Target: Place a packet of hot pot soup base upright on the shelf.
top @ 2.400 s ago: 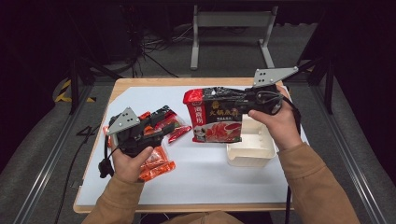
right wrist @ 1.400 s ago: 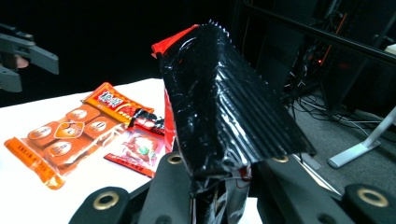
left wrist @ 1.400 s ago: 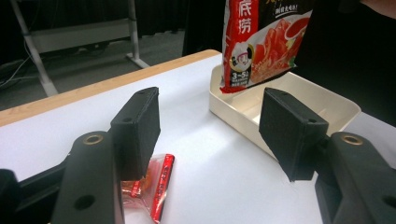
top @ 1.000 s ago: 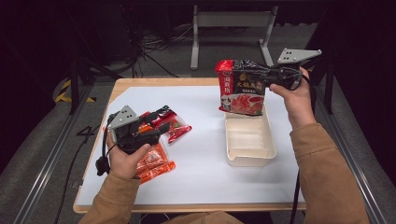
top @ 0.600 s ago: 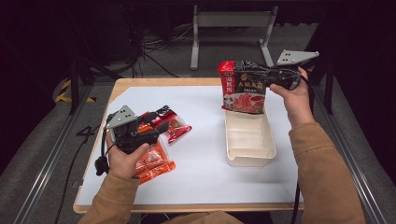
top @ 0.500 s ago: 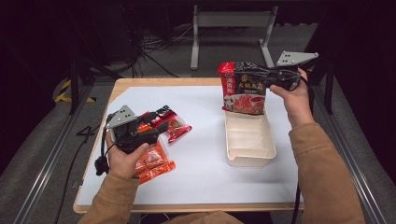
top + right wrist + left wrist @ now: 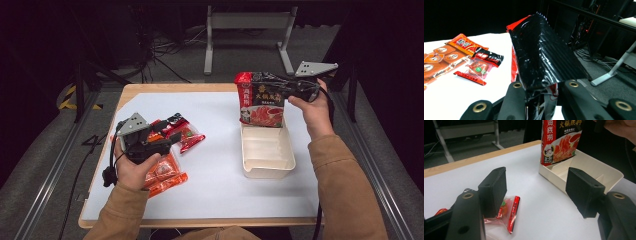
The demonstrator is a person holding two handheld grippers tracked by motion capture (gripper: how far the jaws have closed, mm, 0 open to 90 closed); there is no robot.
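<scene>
Trouble could come at the tray's far wall: from above, our right gripper clamps the pouch upright over it, and the bottom edge could catch and fold. Left gripper view: our jaws have just been opening, nothing between them, sachet beneath. Right gripper view: pouch top pinched; a loose grip would drop it.

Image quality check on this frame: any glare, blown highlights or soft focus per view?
High view: even light on the white table, surroundings near black, slightly soft. Left gripper view: near jaws soft, the sauce pouch and the tray readable, small sheen on the clear packet. Right gripper view: table blown white, specular streaks on the pouch's black top, dark background.
</scene>
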